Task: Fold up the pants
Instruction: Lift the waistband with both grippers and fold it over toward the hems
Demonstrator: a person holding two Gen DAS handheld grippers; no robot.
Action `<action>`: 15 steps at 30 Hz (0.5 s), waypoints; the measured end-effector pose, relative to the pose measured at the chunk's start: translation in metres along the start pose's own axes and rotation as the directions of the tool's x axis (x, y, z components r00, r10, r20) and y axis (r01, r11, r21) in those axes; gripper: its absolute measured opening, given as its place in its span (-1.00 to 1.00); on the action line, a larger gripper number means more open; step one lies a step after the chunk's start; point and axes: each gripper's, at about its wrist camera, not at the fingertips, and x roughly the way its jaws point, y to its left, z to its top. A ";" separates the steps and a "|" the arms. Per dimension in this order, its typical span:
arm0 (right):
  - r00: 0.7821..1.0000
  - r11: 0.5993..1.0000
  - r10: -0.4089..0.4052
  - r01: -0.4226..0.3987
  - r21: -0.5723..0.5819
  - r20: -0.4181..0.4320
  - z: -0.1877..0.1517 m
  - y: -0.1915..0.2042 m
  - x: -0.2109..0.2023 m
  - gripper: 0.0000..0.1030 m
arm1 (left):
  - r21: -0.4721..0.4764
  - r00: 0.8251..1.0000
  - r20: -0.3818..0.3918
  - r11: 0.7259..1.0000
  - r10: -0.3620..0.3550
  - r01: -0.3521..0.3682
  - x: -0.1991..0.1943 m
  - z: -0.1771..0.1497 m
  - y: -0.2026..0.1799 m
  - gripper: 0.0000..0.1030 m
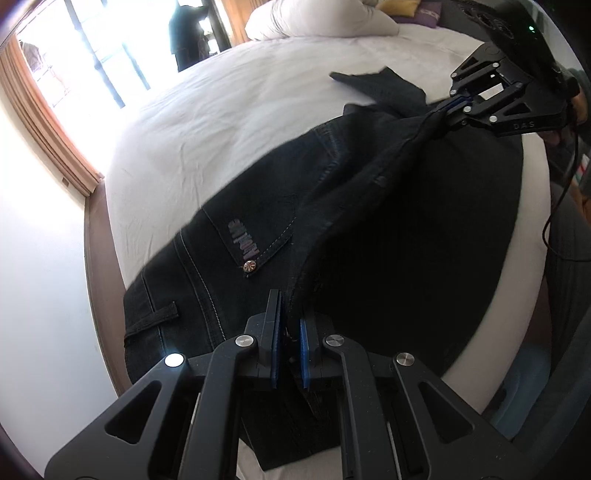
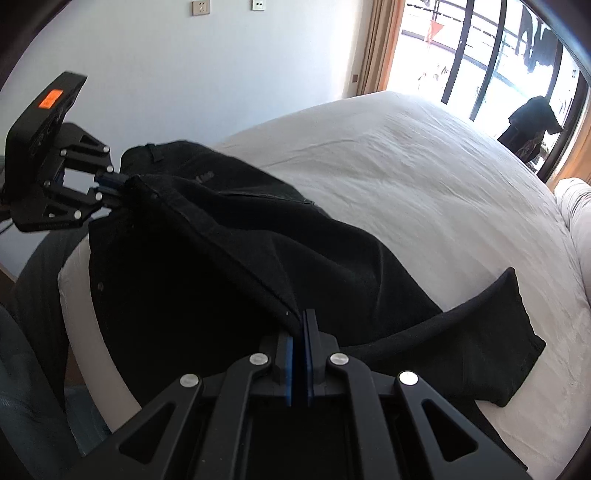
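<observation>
Two grippers hold one pair of black pants (image 1: 280,206) above the white bed (image 1: 207,122), and we see the cloth stretched in a ridge between them. Our left gripper (image 1: 290,332) has its blue-padded fingers (image 1: 274,354) pressed together on a fold of the fabric near the waistband, just beside the back pocket with its stitched lettering and metal stud. Our right gripper (image 2: 298,343) pinches the pants farther along toward the legs, its fingers (image 2: 289,369) nearly meeting on the cloth. Most of the garment droops onto the bed near its edge, and one leg end (image 2: 513,332) lies flat on the sheet. A white pillow (image 1: 317,18) rests at the far side.
</observation>
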 end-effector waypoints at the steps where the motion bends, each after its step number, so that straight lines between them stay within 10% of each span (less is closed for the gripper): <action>1: 1.000 1.000 -0.005 0.005 -0.016 -0.011 -0.007 0.008 0.001 -0.89 | 0.025 1.000 0.000 1.000 0.001 -0.001 -0.001 -0.007 -0.006 -0.86; 15: 0.986 0.978 -0.145 0.130 -0.161 -0.086 -0.066 0.062 0.011 -0.89 | 0.206 0.999 -0.036 0.978 -0.013 0.020 0.007 -0.036 -0.074 -0.86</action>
